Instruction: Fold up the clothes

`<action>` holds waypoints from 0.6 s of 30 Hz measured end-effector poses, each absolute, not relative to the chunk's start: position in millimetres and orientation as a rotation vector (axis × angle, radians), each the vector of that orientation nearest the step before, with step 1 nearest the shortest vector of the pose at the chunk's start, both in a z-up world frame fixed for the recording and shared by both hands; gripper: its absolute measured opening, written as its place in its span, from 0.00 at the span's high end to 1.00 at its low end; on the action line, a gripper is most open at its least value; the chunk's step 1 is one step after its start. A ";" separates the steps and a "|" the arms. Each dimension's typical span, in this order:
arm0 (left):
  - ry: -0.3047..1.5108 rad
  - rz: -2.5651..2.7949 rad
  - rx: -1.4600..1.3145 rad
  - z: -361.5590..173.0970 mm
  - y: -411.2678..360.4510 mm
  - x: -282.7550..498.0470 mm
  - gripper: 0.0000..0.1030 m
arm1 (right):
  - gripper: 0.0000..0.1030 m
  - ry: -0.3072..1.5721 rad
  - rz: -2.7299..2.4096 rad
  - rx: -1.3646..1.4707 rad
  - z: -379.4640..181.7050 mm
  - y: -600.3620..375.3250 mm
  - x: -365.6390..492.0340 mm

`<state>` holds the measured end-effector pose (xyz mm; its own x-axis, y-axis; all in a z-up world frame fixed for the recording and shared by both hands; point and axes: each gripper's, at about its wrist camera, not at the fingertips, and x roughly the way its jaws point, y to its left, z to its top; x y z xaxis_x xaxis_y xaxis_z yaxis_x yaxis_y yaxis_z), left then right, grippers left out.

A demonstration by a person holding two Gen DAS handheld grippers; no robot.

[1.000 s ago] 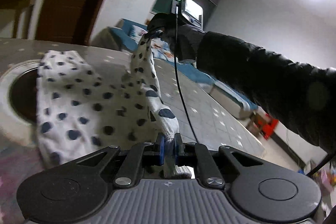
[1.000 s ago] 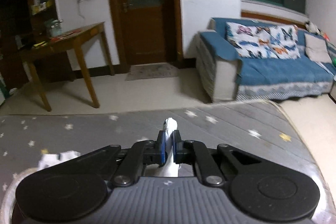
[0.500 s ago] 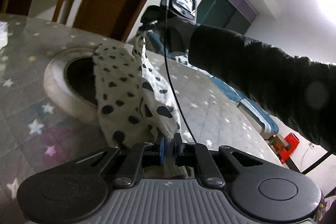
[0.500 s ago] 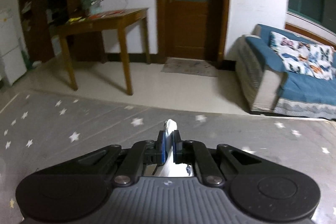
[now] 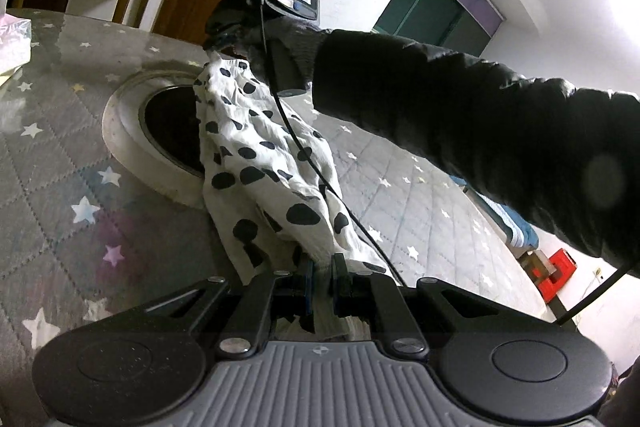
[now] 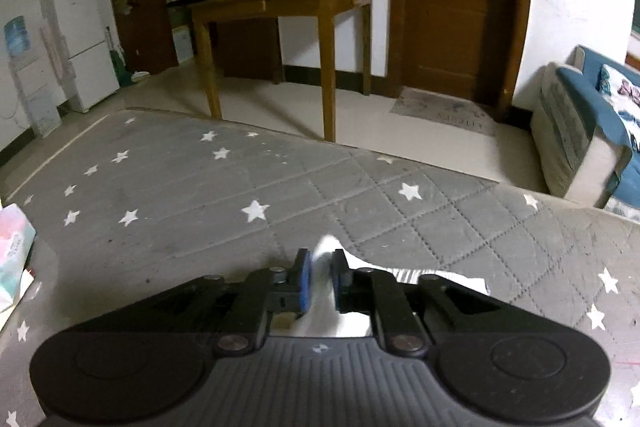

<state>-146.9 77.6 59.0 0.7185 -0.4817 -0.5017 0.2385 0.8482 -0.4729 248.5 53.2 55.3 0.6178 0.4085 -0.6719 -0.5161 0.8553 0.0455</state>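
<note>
Black ribbed gripper (image 5: 322,267) body, blue-lined jaws, black padded sleeve (image 5: 460,107), thin black cable (image 5: 296,143).

A grey quilted mat (image 5: 60,163) printed with pale stars — stitched in a diamond pattern — covers the whole work surface. On it sits a round, pale-rimmed basket (image 5: 132,131) with a dark inside. The white garment with dark spots (image 5: 260,163) drapes over the basket's near rim and onto the mat. At the mat's left edge lies a pastel tissue pack (image 6: 14,247).
</note>
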 end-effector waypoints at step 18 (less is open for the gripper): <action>0.690 -0.311 -0.291 63.3 73.1 -149.3 0.65 | 0.65 0.727 0.663 -0.322 98.3 -64.2 144.2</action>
<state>-149.3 73.1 63.3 0.7290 -0.3733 -0.5738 0.1834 0.9141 -0.3617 144.2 -64.2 98.3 0.5575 0.4439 -0.7015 -0.6580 0.7515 -0.0474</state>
